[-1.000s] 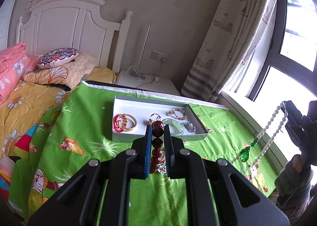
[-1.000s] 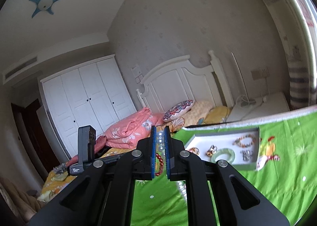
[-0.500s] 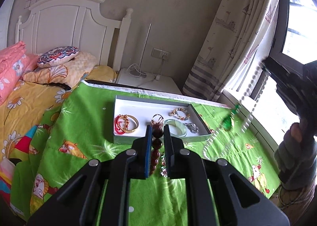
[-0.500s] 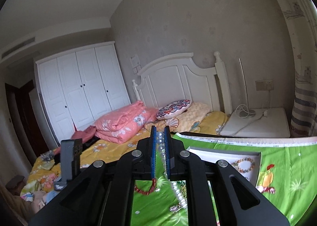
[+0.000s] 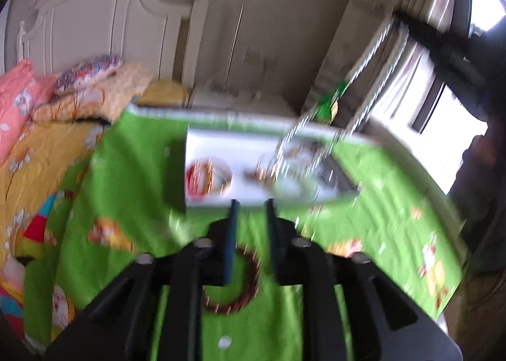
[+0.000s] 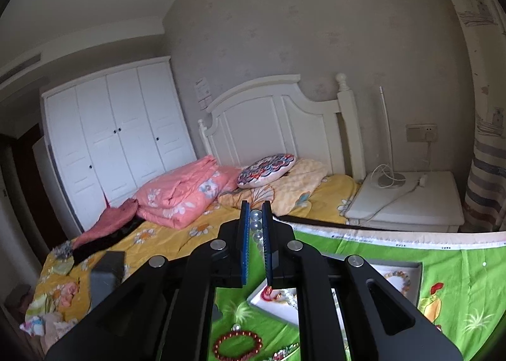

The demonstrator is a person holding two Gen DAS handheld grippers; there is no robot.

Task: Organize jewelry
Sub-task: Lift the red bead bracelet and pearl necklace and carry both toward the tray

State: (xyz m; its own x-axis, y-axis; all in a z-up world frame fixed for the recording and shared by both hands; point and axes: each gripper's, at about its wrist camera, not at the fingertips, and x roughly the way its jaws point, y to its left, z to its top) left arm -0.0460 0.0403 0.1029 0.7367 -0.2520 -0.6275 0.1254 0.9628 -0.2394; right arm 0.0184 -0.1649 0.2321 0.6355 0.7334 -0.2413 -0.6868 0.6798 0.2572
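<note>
1. Between the right gripper point(image 6: 256, 218) fingers, pressed shut, hangs a pearl necklace point(image 6: 255, 224), draping over the white tray point(image 5: 221, 147).
2. Below the left gripper point(image 5: 251, 212), whose fingers are opening with nothing between them, lies a red bead bracelet point(image 5: 249, 285) on the green cloth point(image 5: 136, 190).

A dark red round-bead bracelet point(image 6: 237, 345) is lying on the bright green cartoon-print cloth point(image 6: 449, 269); blue pads are lining the black fingers point(image 6: 243, 234).

Left wrist view motion-blurred; tray point(image 5: 202, 139) contents unreadable.
</note>
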